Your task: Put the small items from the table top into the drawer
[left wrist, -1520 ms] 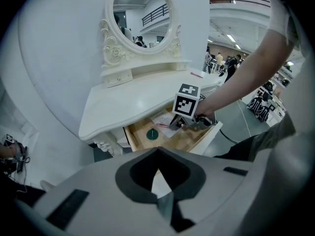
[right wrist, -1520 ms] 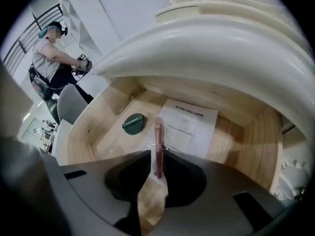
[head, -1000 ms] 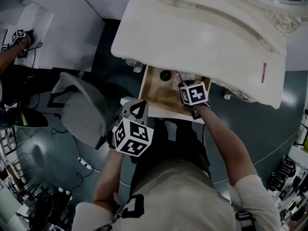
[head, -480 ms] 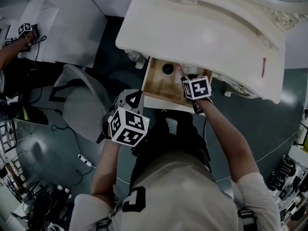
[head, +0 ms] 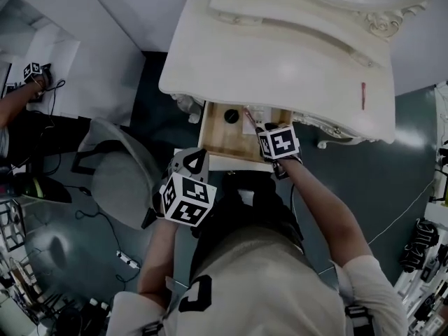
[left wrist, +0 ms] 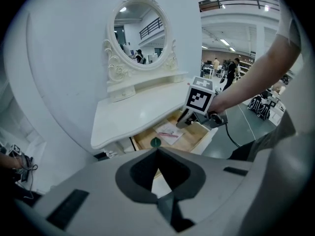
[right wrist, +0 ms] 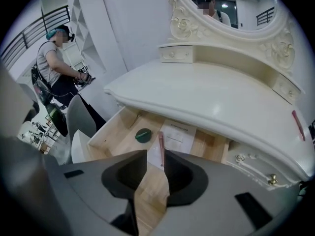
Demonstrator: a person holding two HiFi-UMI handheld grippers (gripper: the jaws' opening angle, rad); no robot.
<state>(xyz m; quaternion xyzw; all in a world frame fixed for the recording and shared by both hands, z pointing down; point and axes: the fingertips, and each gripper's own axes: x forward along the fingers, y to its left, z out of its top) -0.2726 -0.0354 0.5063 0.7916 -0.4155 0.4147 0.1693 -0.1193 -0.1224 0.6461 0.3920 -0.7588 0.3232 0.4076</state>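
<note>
Head view: slim red stick (head: 362,94) on cream vanity top (head: 280,54), prob. light, stiff, roll-prone, so pinch mid-shaft; R gripper (right wrist: 155,154) jaws apart, L gripper (left wrist: 157,149) jaws together.

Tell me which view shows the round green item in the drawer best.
The right gripper view: the round green item lies large and unobstructed on the drawer floor. The head view shows it only as a small dark disc. The left gripper view shows just a tiny green spot.

In the open wooden drawer (right wrist: 115,132) we see a dark green round disc (right wrist: 143,135) lying flat, a pink pen (right wrist: 160,149) just right of it on a white sheet (right wrist: 177,134), and a second pink pen (head: 362,94) outside the drawer on the table top (head: 280,61).
</note>
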